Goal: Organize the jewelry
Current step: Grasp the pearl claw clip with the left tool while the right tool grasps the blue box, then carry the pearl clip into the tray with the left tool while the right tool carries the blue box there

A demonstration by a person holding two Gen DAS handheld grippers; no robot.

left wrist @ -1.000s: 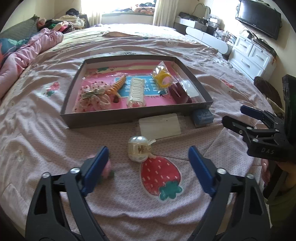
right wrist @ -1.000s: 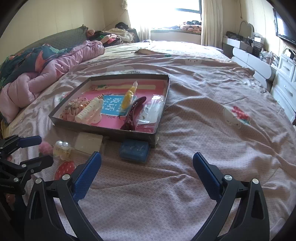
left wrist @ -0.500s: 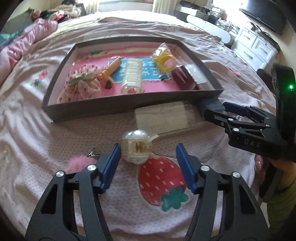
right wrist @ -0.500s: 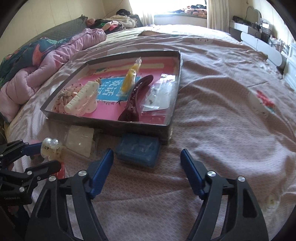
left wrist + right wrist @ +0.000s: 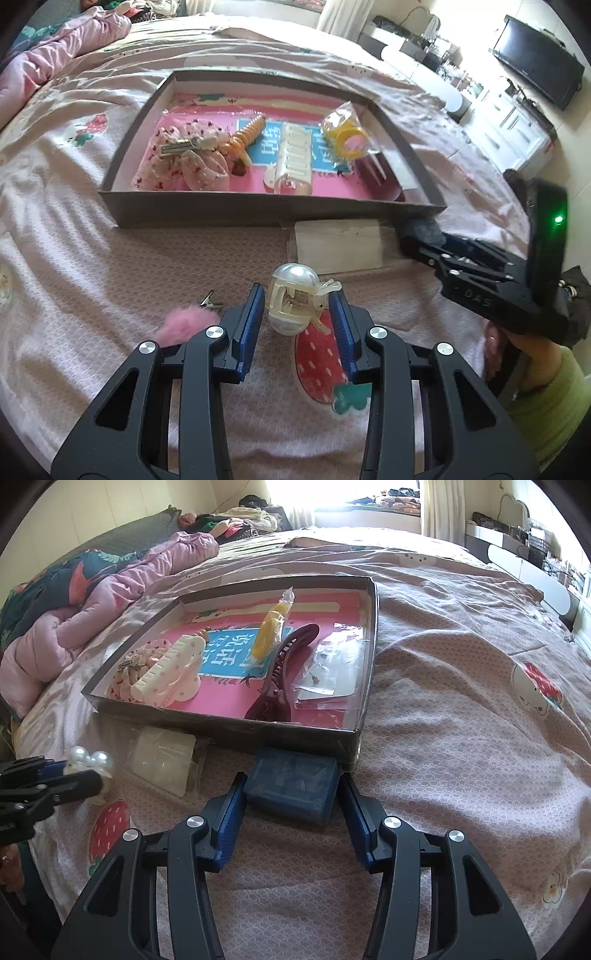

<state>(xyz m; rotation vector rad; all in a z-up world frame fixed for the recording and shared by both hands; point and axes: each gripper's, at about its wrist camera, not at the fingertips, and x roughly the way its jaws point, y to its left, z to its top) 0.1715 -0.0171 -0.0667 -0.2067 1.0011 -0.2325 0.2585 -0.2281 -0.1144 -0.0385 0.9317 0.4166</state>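
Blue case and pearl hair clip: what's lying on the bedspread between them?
In the right wrist view, a clear plastic packet lies between the blue case and the pearl hair clip, just in front of the tray wall.

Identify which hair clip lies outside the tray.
The pearl hair clip, on the bedspread between the closing left jaws. The cream clip and maroon clip lie inside the tray.

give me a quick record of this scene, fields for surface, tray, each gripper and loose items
surface: pink patterned bedspread
tray: shallow grey cardboard tray holding hair clips and scrunchie
left gripper: jaws closing around the clear pearl-topped claw clip, contact unclear
right gripper: jaws closing around the small blue plastic box, contact unclear
loose items: pink fluffy pompom clip, flat clear plastic packet
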